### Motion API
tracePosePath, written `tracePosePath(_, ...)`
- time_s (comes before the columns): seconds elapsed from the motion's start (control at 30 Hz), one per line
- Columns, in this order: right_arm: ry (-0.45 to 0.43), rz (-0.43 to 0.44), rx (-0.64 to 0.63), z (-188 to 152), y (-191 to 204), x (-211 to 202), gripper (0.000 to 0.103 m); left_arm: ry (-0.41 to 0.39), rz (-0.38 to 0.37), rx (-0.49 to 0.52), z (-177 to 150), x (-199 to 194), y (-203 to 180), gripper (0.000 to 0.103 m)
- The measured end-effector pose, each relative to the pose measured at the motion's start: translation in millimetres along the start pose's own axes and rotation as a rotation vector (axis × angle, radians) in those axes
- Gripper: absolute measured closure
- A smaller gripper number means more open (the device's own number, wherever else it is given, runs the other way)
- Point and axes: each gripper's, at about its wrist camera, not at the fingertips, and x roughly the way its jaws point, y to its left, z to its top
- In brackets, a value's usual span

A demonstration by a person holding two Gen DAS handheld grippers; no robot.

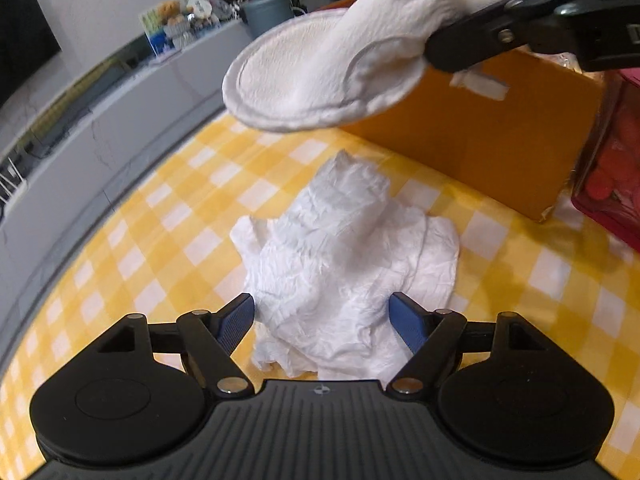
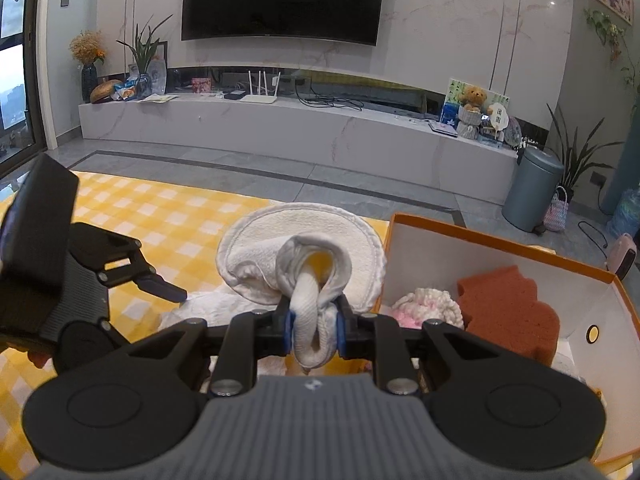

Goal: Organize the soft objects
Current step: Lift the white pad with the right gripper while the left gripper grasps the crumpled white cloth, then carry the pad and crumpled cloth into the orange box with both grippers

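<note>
The white cloth pad (image 2: 304,276) hangs bunched in the clamped right claw (image 2: 314,330), held above the checkered bench (image 1: 132,240) just left of the orange box (image 2: 500,240). The left claw (image 1: 322,318) gapes wide over a crumpled white cloth (image 1: 344,264), empty.
</note>
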Motion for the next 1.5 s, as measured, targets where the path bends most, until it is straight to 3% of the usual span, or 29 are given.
tracePosePath(0.17, 0.002, 0.008, 0.023, -2, -2, 1, 0.084, 0.014, -0.08, -0.053, 0, 9, 16, 0.01)
tracePosePath(0.3, 0.017, 0.019, 0.036, -1, -3, 4, 0.084, 0.018, -0.123, -0.113, -2, 9, 21, 0.016)
tracePosePath(0.37, 0.023, 0.024, 0.041, -1, -5, 5, 0.084, 0.02, -0.12, -0.116, -1, 7, 18, 0.024)
tracePosePath(0.43, 0.023, 0.024, 0.039, 1, -6, 6, 0.084, 0.015, -0.118, -0.104, 0, 2, 12, 0.04)
tracePosePath(0.6, 0.019, 0.023, 0.044, 0, -5, 3, 0.084, 0.013, -0.075, -0.086, 3, -6, -4, 0.067)
tracePosePath(0.73, 0.013, 0.029, 0.054, 0, -8, -2, 0.084, 0.002, -0.041, -0.149, 1, -17, -6, 0.08)
tracePosePath(1.13, -0.071, 0.036, 0.087, 7, -19, -46, 0.084, -0.138, 0.079, -0.271, 15, -113, 1, 0.082)
tracePosePath(1.3, -0.138, 0.01, 0.095, 8, -34, -77, 0.084, -0.2, 0.127, -0.287, 38, -149, -11, 0.082)
tracePosePath(1.5, -0.169, -0.053, 0.137, 3, -68, -107, 0.084, -0.257, 0.119, -0.285, 79, -162, -35, 0.082)
